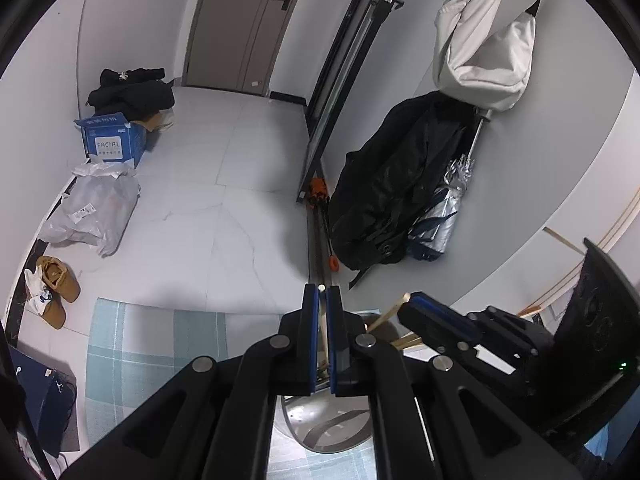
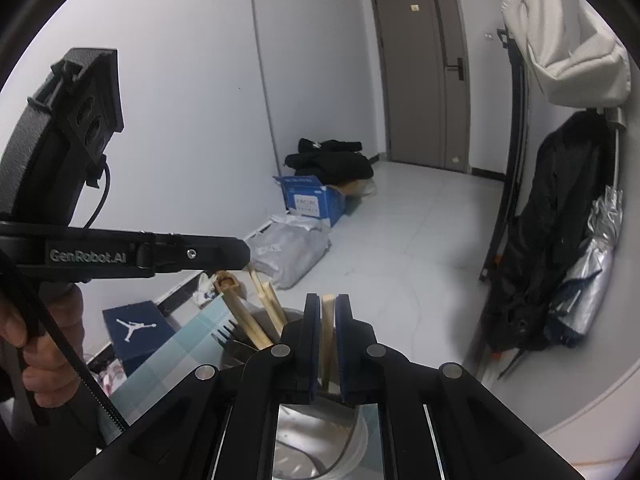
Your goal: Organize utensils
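Note:
My left gripper is shut on a thin pale wooden utensil handle, held above a round metal utensil holder. My right gripper is shut on a flat wooden utensil handle that stands in the same metal holder. Several other wooden utensils and a dark fork stand in the holder. The right gripper also shows in the left wrist view, beside wooden sticks. The left gripper's finger shows in the right wrist view, above the utensils.
A pale blue checked cloth covers the table. On the floor lie a blue carton, a grey plastic bag, brown shoes and a shoebox. A black coat and a silver umbrella hang at right.

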Demonstrator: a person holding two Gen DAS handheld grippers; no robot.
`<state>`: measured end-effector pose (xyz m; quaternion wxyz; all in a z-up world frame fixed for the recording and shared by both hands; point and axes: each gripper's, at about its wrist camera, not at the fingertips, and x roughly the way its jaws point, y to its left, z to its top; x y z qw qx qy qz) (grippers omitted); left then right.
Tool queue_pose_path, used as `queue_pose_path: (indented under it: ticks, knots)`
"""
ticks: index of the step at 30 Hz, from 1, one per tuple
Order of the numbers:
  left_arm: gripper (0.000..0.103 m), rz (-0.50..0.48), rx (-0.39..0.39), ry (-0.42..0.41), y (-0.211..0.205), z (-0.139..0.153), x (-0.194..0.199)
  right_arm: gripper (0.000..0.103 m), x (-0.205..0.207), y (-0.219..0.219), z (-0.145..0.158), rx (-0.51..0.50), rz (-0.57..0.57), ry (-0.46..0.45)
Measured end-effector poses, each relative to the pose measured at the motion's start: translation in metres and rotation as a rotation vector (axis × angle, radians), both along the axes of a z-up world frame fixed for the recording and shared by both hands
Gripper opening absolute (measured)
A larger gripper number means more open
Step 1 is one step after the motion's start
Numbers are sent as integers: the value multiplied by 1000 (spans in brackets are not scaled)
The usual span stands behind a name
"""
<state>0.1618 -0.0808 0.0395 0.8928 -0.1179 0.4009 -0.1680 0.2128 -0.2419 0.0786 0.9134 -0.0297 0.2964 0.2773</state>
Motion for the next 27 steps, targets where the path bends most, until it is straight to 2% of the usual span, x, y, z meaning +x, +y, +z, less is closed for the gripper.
queue_pose_path:
  ticks: [2, 5, 8, 9, 10, 13, 17, 22, 27]
  knots:
    - [1, -26, 1, 14, 0, -1, 0, 8, -3, 1, 2, -1, 1, 1]
    - [9, -15, 18, 11, 2, 2, -4, 8, -9, 0, 5, -8, -5, 0]
    - [32, 17, 8, -7, 9, 8, -10, 14, -17, -4, 10, -1, -16, -9]
    - [44, 31, 6, -18, 11, 11, -12, 15, -21, -5, 13, -2, -25, -20]
    - [50, 46, 8, -39, 14, 15, -16, 17, -25, -8, 15, 0, -38, -32]
    - [55, 87, 39, -94, 17, 26, -27, 21, -37, -15, 20, 12, -73, -44]
    - [69, 126, 56, -150, 22, 41, -44, 27, -56, -21, 33, 18, -121, -84]
    - [88, 191, 80, -245, 27, 62, -70, 50, -82, -23, 53, 50, -158, -151]
    - [99, 234, 98, -314, 30, 74, -94, 62, -110, -20, 70, 60, -177, -213]
